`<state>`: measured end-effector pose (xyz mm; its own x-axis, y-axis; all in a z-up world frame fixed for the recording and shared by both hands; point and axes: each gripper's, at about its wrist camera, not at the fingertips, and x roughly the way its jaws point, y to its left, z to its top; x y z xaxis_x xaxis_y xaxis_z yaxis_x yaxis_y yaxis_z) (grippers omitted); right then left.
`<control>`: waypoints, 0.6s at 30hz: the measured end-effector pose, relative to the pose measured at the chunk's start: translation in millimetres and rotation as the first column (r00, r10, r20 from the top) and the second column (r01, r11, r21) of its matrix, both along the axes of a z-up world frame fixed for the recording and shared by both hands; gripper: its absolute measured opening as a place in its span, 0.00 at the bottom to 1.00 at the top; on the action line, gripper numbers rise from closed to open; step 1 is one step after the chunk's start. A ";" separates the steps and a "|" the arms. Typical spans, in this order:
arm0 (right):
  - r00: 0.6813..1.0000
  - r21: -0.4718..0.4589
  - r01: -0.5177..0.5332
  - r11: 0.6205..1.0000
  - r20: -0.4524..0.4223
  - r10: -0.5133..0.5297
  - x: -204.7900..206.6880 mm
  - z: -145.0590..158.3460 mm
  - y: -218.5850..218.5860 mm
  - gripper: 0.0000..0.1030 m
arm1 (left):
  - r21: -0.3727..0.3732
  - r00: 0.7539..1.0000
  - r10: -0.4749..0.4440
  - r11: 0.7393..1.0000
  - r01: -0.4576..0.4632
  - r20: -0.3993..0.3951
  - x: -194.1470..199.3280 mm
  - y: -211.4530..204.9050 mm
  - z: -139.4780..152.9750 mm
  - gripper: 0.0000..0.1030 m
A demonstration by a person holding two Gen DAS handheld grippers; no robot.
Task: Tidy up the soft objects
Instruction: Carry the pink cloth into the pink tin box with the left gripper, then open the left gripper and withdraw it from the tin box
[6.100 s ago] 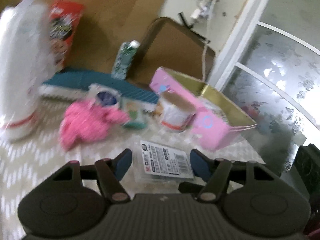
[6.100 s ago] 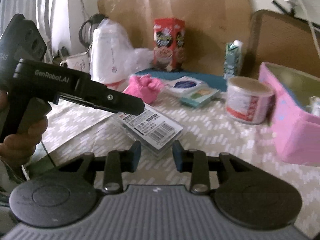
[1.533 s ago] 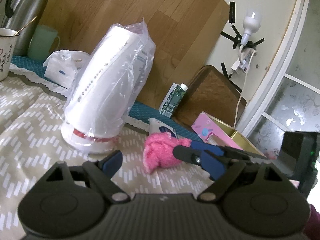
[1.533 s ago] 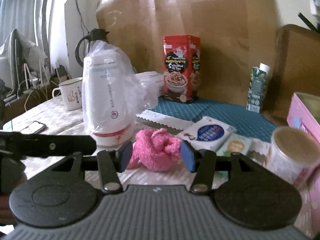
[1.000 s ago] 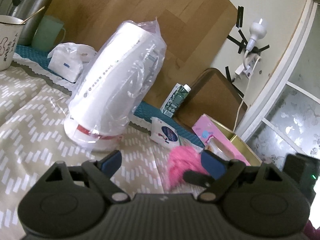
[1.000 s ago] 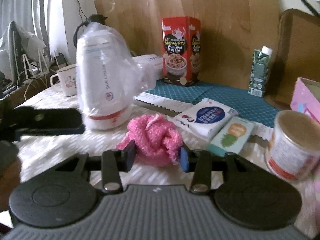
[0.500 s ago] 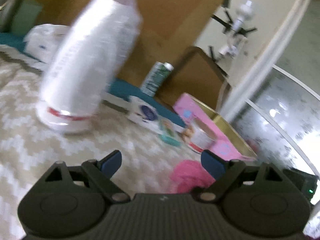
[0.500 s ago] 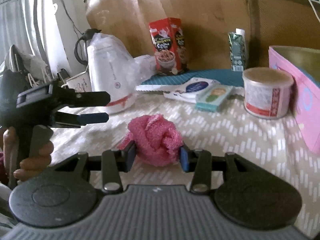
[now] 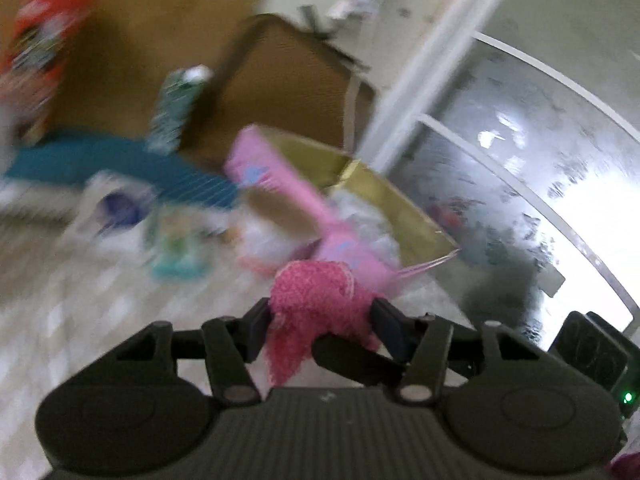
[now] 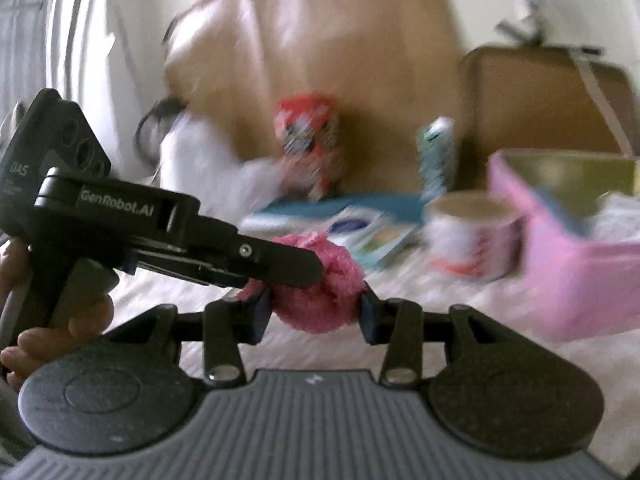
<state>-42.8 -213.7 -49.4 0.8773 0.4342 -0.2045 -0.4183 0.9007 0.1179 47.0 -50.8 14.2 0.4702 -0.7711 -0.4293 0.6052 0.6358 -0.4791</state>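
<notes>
Both hand-held grippers are pinching the pink cloth [image 10: 320, 292] over the patterned counter [image 9: 100, 300]: the right hand-held gripper [image 10: 316, 312] is clamping it and the left hand-held gripper [image 9: 320, 316] is closing on it; a glass door [image 9: 520, 200] is showing at two o'clock.

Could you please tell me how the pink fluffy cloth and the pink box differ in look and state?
The pink fluffy cloth is a soft, fuzzy, deep pink bundle; the pink box is pale pink, rigid and flat-sided. The cloth is held off the table between the grippers; the box rests on the table, open-topped with a gold lining. Both are pink.
</notes>
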 end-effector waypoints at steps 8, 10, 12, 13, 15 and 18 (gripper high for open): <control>0.965 0.053 0.239 0.970 0.096 -0.243 2.8 24.6 -80.2 0.45 | 0.064 0.987 -0.134 0.990 0.129 0.092 32.8 -111.1 32.8 0.55; 0.955 0.085 0.274 0.958 0.096 -0.282 9.4 25.5 -97.7 0.46 | 0.093 0.983 -0.122 0.990 0.110 0.135 41.9 -131.1 41.6 0.59; 0.944 0.101 0.306 0.947 0.100 -0.315 24.0 27.8 -110.2 0.46 | 0.145 0.975 -0.083 0.988 0.054 0.205 53.0 -152.8 50.4 0.79; 0.939 0.094 0.319 0.943 0.103 -0.328 32.3 28.2 -113.8 0.46 | 0.175 0.973 -0.067 0.984 0.029 0.220 60.7 -163.2 52.2 0.94; 0.921 0.065 0.374 0.925 0.094 -0.379 61.4 28.1 -121.5 0.49 | 0.241 0.969 -0.024 0.970 -0.038 0.247 76.5 -181.0 50.4 0.93; 0.892 -0.007 0.450 0.893 0.054 -0.449 94.6 22.2 -128.3 0.63 | 0.259 0.974 0.036 0.961 -0.095 0.226 86.3 -178.0 47.6 0.89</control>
